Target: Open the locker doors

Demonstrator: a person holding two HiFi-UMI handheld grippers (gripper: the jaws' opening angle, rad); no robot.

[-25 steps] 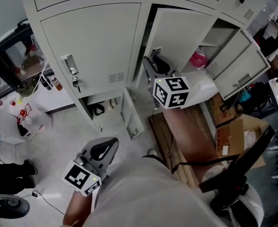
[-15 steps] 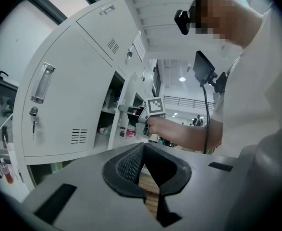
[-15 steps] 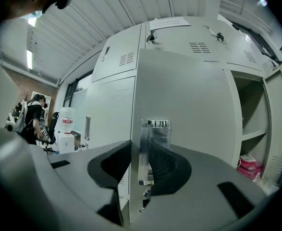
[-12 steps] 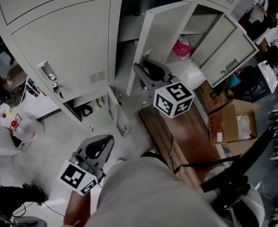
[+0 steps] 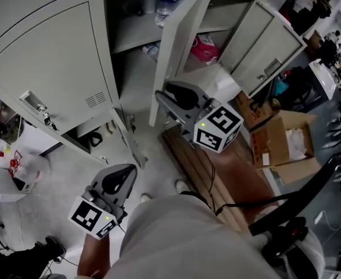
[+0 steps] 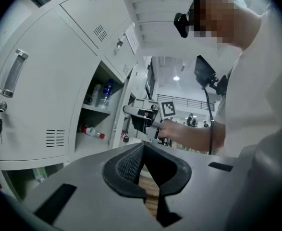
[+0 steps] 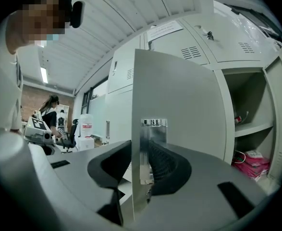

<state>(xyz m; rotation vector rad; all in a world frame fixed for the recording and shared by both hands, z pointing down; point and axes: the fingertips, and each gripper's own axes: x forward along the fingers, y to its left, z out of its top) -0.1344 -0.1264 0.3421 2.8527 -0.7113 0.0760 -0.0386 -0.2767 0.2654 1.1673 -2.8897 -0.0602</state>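
Jaws of the right gripper (image 7: 141, 153) are being pinched on the free edge of the middle locker door (image 7: 179, 95), at its handle plate (image 7: 153, 129). The door is being presented edge-on, long axis upright, leaf pointing outward. The left gripper (image 6: 143, 146), jaws pressed together on nothing, is being held well apart.

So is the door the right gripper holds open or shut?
Open. The locker door stands out from its compartment, bottles show behind it; the right gripper clamps its edge.
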